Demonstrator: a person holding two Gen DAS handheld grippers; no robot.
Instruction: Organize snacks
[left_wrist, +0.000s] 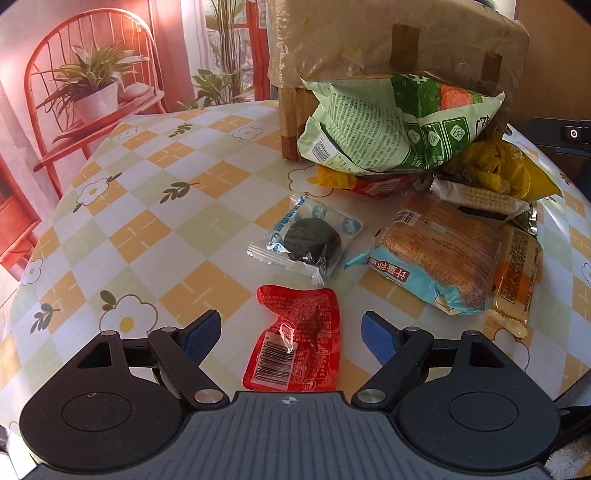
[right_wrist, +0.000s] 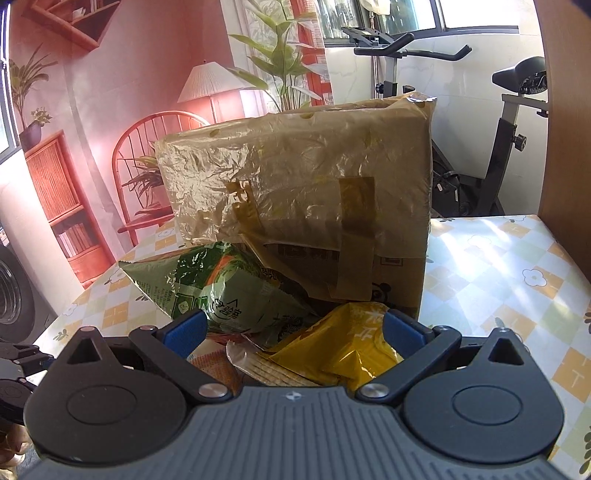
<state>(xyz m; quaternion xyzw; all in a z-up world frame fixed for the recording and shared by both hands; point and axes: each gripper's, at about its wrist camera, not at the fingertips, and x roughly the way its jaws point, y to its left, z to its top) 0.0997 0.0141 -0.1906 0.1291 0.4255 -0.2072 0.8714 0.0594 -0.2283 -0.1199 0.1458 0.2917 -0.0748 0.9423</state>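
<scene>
My left gripper (left_wrist: 290, 334) is open over the checked tablecloth, and a small red sachet (left_wrist: 293, 343) lies flat between its blue pads without touching them. Beyond it lie a clear-wrapped dark round cake (left_wrist: 309, 242) and a wrapped bread pack (left_wrist: 441, 254). A big green bag (left_wrist: 399, 125) leans on a plastic-covered cardboard box (left_wrist: 369, 40). My right gripper (right_wrist: 293, 328) is open above a yellow bag (right_wrist: 343, 347), the green bag (right_wrist: 221, 291) to its left. The box (right_wrist: 295, 184) stands behind.
A cracker pack (left_wrist: 480, 199), a yellow bag (left_wrist: 506, 166) and a beige packet (left_wrist: 515, 280) crowd the right of the pile. The table (left_wrist: 155, 221) edge curves at the left. An exercise bike (right_wrist: 498, 147) stands beyond the table. Tablecloth (right_wrist: 498, 266) shows right of the box.
</scene>
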